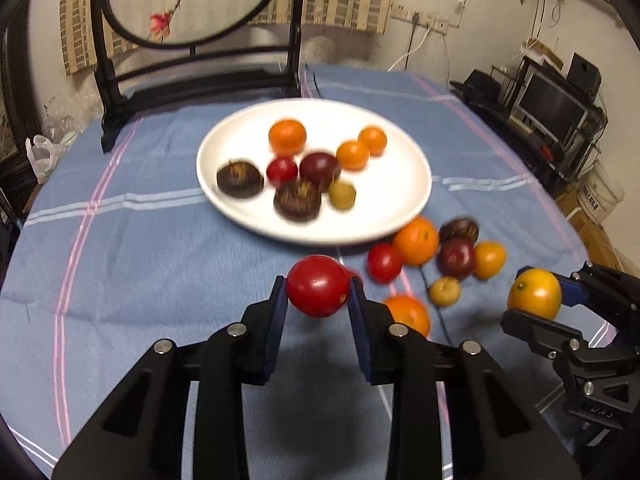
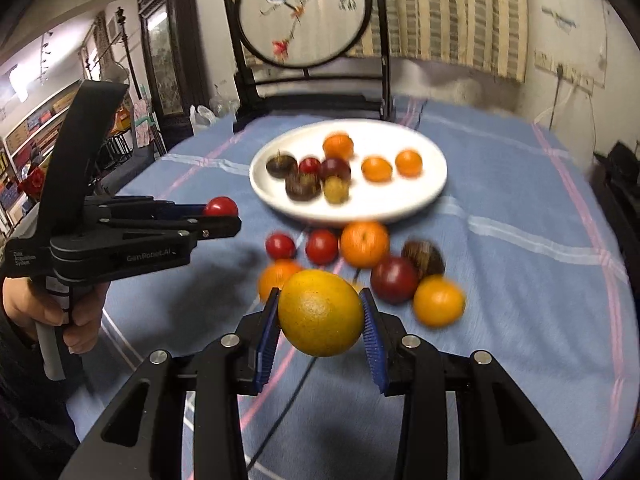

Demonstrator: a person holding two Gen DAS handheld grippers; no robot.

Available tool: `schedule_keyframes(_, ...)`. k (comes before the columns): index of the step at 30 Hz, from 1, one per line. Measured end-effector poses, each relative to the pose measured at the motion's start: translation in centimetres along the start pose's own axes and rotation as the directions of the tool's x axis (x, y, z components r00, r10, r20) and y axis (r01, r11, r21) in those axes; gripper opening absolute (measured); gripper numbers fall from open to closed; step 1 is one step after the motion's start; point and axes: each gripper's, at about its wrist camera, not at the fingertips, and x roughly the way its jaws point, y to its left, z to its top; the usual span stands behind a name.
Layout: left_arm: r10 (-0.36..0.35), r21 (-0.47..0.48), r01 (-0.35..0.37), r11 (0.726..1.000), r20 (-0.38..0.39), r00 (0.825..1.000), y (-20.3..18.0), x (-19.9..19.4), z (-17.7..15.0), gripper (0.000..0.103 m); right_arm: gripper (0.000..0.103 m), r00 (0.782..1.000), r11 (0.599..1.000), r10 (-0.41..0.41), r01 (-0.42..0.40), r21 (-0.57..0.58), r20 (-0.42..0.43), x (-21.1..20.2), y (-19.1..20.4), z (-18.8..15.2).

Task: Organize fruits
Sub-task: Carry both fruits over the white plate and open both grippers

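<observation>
Two fruits gripped above the cloth, plate not yet reached.
A tomato was pinched by the left gripper, a yellow citrus by the right gripper; either round fruit could be squeezed out and dropped short of the plate.

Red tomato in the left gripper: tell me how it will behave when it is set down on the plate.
The red tomato is round and glossy, so it will probably roll once the left gripper releases it. The white plate is shallow but rimmed, which should likely stop it. Its skin looks thin and smooth, so a hard squeeze might bruise or split it.
</observation>
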Motion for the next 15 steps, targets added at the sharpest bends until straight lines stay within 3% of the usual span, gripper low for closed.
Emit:
schedule_keyframes(8,0.051,-0.049,-0.05,0.998,0.014,0.999,1.7,2.5,4.6,0.03,0.039,0.999,0.999,-0.038,0.038,-0.005,0.028,3.6,-0.9,5.1)
schedule_keyframes(15,0.097,-0.087,-0.099,0.991,-0.023,0.995,3.6,6.1,6.1,0.03,0.039,0.995,0.997,-0.028,0.036,0.072,-0.101,10.5,-2.8,6.8)
